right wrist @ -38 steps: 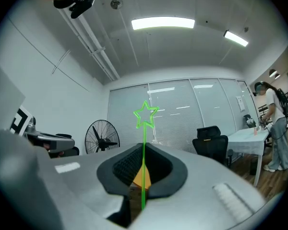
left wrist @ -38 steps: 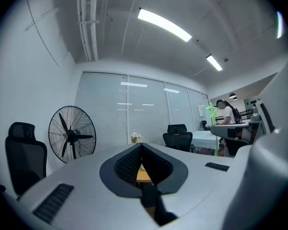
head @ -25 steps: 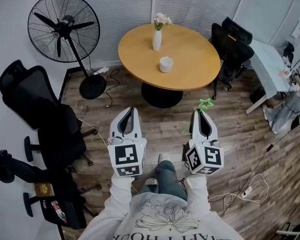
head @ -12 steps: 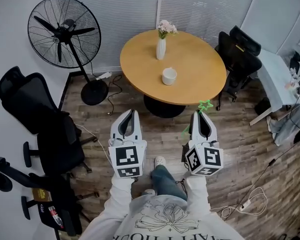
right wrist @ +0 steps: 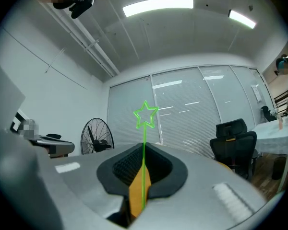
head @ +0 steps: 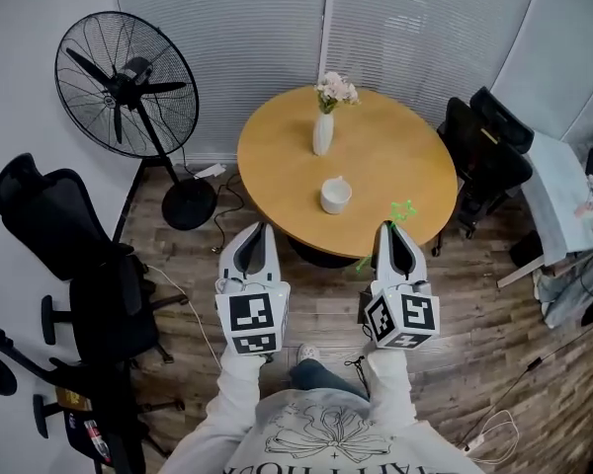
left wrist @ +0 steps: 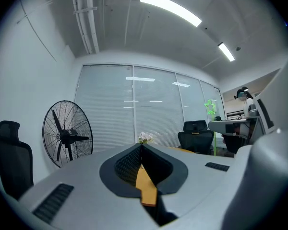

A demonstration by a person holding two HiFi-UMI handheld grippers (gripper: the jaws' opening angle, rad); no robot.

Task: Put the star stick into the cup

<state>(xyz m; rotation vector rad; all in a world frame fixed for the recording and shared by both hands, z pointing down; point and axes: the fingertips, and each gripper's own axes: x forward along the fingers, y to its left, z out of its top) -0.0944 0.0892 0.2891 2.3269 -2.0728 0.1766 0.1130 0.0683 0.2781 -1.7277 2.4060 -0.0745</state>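
**Both grippers level in front of the round table, star stick in your right one**

Your right gripper (head: 388, 229) has its jaws closed on the thin green star stick (head: 403, 209). In the right gripper view the stick (right wrist: 144, 139) runs straight up through the seam where the two jaws meet. Its hollow star outline stands upright above the tips of that gripper (right wrist: 143, 146). In the head view the star head shows just past the gripper's tips, over the near edge of the round wooden table (head: 395, 151). A short green length of the stick also pokes out to the left of the gripper body.

Your left gripper (head: 258, 229) has its jaws pressed together with nothing between them. The left gripper view shows the dark pads of that gripper (left wrist: 142, 146) meeting along one closed line.

The white cup (head: 335, 195) stands on the table's near half, apart from both grippers. In the head view it lies between their two lines and beyond their tips. Behind it, nearer the table's far edge, a white vase of pale flowers (head: 324, 126) stands upright.

A black pedestal fan (head: 127, 79) stands on the wood floor to the table's left. One black office chair (head: 64, 227) stands to your left, and another (head: 492, 148) is at the table's right side.
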